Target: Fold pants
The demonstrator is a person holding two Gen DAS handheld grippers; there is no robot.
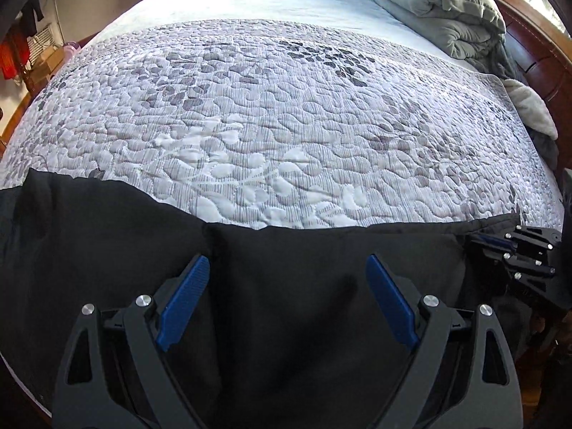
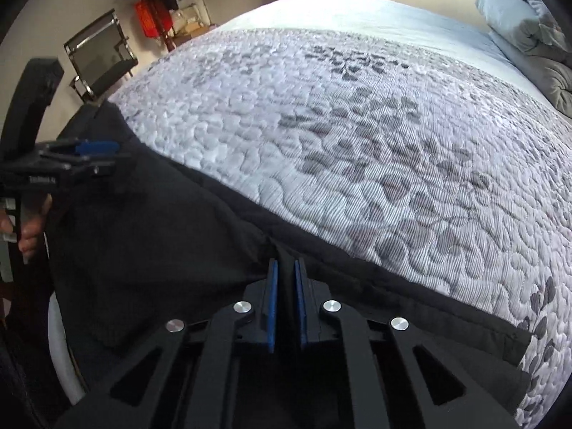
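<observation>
Black pants (image 1: 293,286) lie along the near edge of a bed with a grey-and-white quilt (image 1: 271,125). My left gripper (image 1: 287,262) is open, its blue pads spread wide just above the black cloth. My right gripper (image 2: 285,268) is shut on a fold of the pants (image 2: 171,228) near their far edge. The right gripper also shows at the right edge of the left wrist view (image 1: 514,250). The left gripper shows at the left of the right wrist view (image 2: 89,150), over the pants.
A folded grey blanket and pillow (image 1: 447,10) lie at the bed's far right by a wooden headboard (image 1: 536,57). A chair (image 2: 100,60) and hanging clothes (image 2: 153,7) stand beyond the bed's left side.
</observation>
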